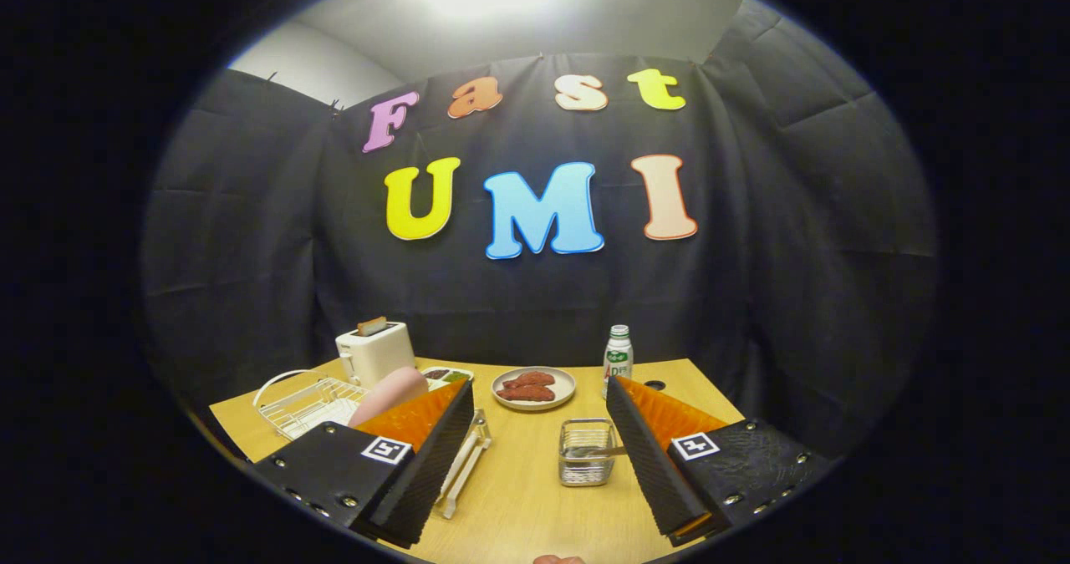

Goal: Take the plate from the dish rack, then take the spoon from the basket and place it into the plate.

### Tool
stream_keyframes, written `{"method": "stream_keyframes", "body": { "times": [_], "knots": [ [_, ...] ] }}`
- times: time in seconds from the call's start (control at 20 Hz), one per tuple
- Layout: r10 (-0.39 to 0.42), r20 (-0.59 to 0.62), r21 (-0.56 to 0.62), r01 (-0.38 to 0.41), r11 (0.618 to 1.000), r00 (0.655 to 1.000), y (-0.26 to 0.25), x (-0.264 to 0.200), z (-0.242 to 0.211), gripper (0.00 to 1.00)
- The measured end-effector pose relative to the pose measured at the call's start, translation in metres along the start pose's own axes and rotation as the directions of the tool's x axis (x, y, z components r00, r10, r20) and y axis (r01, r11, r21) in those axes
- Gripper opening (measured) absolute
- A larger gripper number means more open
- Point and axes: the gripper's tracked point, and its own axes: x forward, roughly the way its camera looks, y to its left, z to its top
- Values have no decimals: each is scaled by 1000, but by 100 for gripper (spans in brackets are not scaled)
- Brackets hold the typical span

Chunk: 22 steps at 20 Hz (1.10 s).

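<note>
The tool (535, 455) hangs wide open, empty. The pink plate (389, 393) stands in the dish rack (305, 405) beyond its left finger; the spoon's basket (587, 451) sits between its 2 fingers. A shallow bite on the rim could let it slip.

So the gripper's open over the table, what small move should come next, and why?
Probably swing toward the dish rack and ease forward. The gripper is open and holds nothing, and the pink plate stands in the rack just past one finger, while the basket with the spoon sits between the fingers for later.
</note>
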Motion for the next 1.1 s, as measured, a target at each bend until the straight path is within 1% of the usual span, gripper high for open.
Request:
{"method": "stream_keyframes", "body": {
  "times": [0.25,0.35,0.45,0.6,0.75,0.9,0.95,1.1],
  "knots": [
    [102,-108,33,-99,995,989,49,33,1,98],
    [146,-156,40,-142,989,977,67,46,-2,98],
    [197,-210,54,-190,980,958,87,56,-9,98],
    [272,-313,82,-259,962,910,116,68,-26,98],
    [287,-417,77,-281,957,862,134,79,-48,98],
    [284,-508,98,-273,957,813,144,93,-70,98],
    [279,-544,113,-261,959,791,148,99,-80,98],
    [289,-640,183,-225,957,712,162,117,-104,98]
  ]
}}
